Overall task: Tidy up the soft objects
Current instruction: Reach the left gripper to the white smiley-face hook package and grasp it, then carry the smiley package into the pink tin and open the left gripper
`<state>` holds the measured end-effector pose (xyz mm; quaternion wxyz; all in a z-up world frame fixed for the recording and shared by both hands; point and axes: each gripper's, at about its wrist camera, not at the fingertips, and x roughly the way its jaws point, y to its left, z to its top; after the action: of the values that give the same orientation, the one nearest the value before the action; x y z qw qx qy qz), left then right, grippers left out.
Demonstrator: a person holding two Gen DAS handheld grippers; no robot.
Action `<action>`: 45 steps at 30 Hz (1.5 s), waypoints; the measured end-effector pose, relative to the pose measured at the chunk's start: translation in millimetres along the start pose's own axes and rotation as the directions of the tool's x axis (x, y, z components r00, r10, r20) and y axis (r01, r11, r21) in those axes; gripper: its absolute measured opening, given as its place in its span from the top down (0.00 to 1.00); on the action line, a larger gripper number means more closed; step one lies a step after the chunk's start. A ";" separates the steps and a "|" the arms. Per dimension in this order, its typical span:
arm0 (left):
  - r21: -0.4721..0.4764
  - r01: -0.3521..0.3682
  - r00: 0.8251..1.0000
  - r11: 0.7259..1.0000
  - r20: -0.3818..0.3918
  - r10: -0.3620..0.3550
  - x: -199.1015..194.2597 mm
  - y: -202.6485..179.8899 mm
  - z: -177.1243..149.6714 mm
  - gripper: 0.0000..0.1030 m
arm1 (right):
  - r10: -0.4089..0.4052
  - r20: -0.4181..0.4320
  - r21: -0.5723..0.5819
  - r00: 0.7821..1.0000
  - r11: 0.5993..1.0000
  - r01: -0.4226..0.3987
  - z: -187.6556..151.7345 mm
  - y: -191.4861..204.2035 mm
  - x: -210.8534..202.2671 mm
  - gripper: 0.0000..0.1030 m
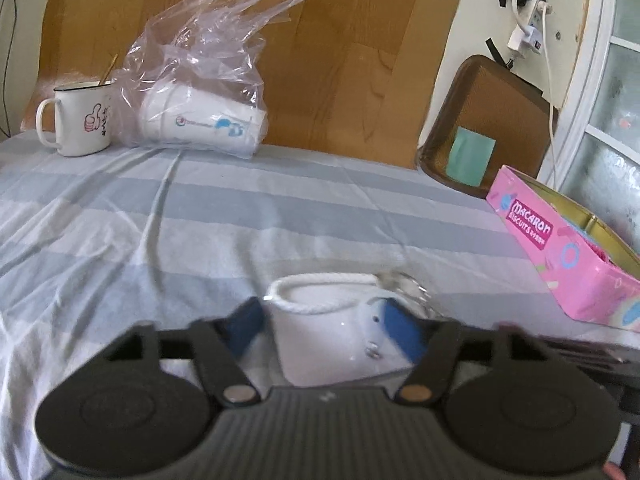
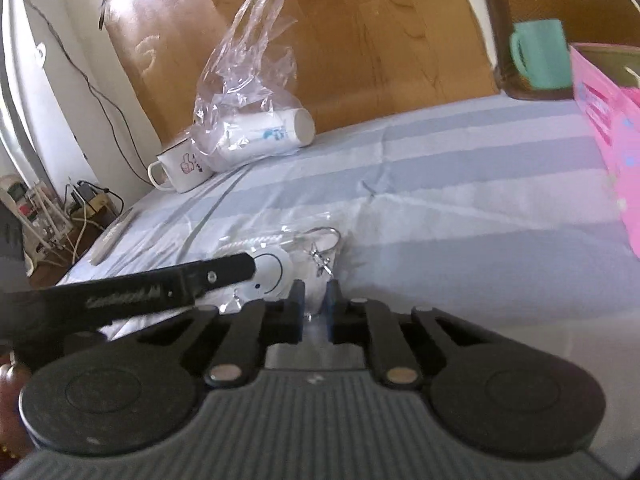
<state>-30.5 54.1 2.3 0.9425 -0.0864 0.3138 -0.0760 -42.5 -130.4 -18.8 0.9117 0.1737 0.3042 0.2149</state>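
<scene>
Both wrist views look low across the bed [image 1: 280, 208], sharing its headboard [image 1: 340, 40]

Pink box [image 1: 568, 256] was cut by right edge; pouch [image 1: 332, 332] base hidden behind gripper; mug [image 1: 78, 120] print unreadable.

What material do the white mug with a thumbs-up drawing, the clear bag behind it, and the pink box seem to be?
White mug with a thumbs-up drawing: probably enamelled metal, from its thin dark rim and glossy coat. Clear bag: thin plastic film, see-through, crinkled and shiny. Pink box: likely printed tin, since the inside looks gold and metallic, though cardboard is possible.
</scene>
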 end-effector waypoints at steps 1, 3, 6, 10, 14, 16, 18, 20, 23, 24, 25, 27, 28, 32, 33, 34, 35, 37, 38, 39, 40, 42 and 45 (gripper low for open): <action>-0.003 0.002 1.000 1.000 0.003 -0.002 -1.0 0.2 -1.1 0.51 | -0.001 0.004 0.005 1.000 1.000 0.001 -1.1 -0.7 -3.9 0.88; -0.017 0.026 1.000 1.000 0.004 -0.026 -3.5 2.0 -2.2 0.69 | -0.029 0.020 -0.007 0.999 1.000 0.029 -6.9 -1.0 -17.6 0.89; -0.032 0.103 0.994 0.994 -0.022 -0.103 -6.7 -6.2 -8.7 0.69 | -0.073 0.051 -0.048 0.996 0.996 0.076 -17.7 -6.7 -40.5 0.89; 0.047 0.151 0.988 0.987 -0.044 -0.149 -8.4 -49.1 -23.8 0.69 | -0.162 0.113 -0.043 0.980 0.985 0.167 -40.6 -23.0 -80.6 0.89; 0.102 0.244 0.968 0.965 -0.085 -0.235 -3.4 -95.4 -35.2 0.69 | -0.262 0.187 -0.008 0.947 0.963 0.268 -68.7 -38.1 -124.7 0.89; 0.130 0.295 0.953 0.947 -0.111 -0.281 0.1 -118.5 -40.5 0.69 | -0.314 0.213 0.019 0.925 0.948 0.317 -80.8 -43.2 -142.1 0.89; 0.169 0.340 0.938 0.925 -0.136 -0.320 3.6 -142.4 -46.0 0.69 | -0.350 0.226 0.052 0.909 0.936 0.348 -89.9 -49.6 -154.7 0.89; 0.224 0.369 0.927 0.902 -0.155 -0.341 4.9 -165.4 -52.1 0.66 | -0.362 0.232 0.083 0.903 0.932 0.352 -95.6 -58.6 -165.0 0.88; 0.290 0.384 0.922 0.877 -0.176 -0.346 7.3 -190.3 -58.1 0.25 | -0.355 0.251 0.133 0.901 0.934 0.331 -95.2 -72.2 -173.0 0.82; 0.291 0.386 0.920 0.875 -0.185 -0.345 9.5 -194.1 -57.1 0.18 | -0.349 0.251 0.138 0.903 0.936 0.324 -94.4 -74.7 -172.9 0.78; 0.285 0.384 0.921 0.878 -0.189 -0.341 10.5 -195.1 -55.5 0.18 | -0.337 0.247 0.131 0.908 0.940 0.314 -93.9 -76.8 -170.3 0.78; 0.267 0.363 0.929 0.893 -0.179 -0.324 11.4 -194.6 -54.5 0.25 | -0.319 0.256 0.102 0.913 0.948 0.302 -94.8 -76.1 -164.1 0.79; 0.266 0.360 0.930 0.894 -0.179 -0.321 13.0 -193.4 -54.9 0.38 | -0.311 0.262 0.089 0.913 0.950 0.299 -94.0 -75.0 -160.1 0.81; 0.310 0.335 0.940 0.890 -0.167 -0.296 8.3 -201.8 -58.8 0.42 | -0.275 0.286 0.089 0.918 0.961 0.261 -79.8 -74.7 -157.1 0.89; 0.289 0.324 0.944 0.901 -0.169 -0.285 8.5 -200.2 -55.0 0.43 | -0.256 0.318 0.083 0.913 0.967 0.242 -74.3 -74.6 -162.8 0.90; 0.248 0.337 0.938 0.909 -0.173 -0.300 7.8 -195.1 -46.1 0.45 | -0.230 0.358 0.071 0.905 0.973 0.219 -65.5 -72.1 -169.8 0.90; 0.213 0.355 0.931 0.910 -0.164 -0.325 5.3 -190.2 -35.3 0.47 | -0.211 0.397 0.050 0.893 0.977 0.209 -57.1 -68.5 -175.3 0.90; 0.190 0.391 0.920 0.901 -0.110 -0.376 -5.6 -188.2 -9.6 0.47 | -0.196 0.467 -0.004 0.863 0.975 0.223 -37.7 -61.9 -183.6 0.90; 0.200 0.401 0.916 0.894 -0.072 -0.395 -12.3 -191.3 4.1 0.47 | -0.197 0.493 -0.020 0.847 0.971 0.238 -28.8 -61.2 -185.1 0.90; 0.216 0.403 0.914 0.889 -0.039 -0.404 -17.4 -195.6 14.7 0.47 | -0.207 0.518 -0.031 0.830 0.965 0.260 -17.9 -62.8 -186.1 0.90; 0.246 0.399 0.911 0.883 0.002 -0.412 -21.9 -204.1 29.3 0.47 | -0.225 0.537 -0.029 0.813 0.958 0.284 -5.9 -66.7 -185.1 0.90; 0.284 0.394 0.905 0.874 0.044 -0.423 -20.3 -221.5 53.4 0.47 | -0.254 0.562 -0.014 0.787 0.949 0.316 14.5 -80.7 -182.6 0.90; 0.304 0.400 0.892 0.864 0.086 -0.443 -2.3 -246.1 80.6 0.41 | -0.304 0.570 0.011 0.763 0.932 0.363 40.7 -109.7 -171.0 0.90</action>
<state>-5.4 -175.7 119.0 0.9267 -0.0252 0.2000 -0.3171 -109.0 -316.0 44.9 0.9913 0.1267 0.0368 0.0033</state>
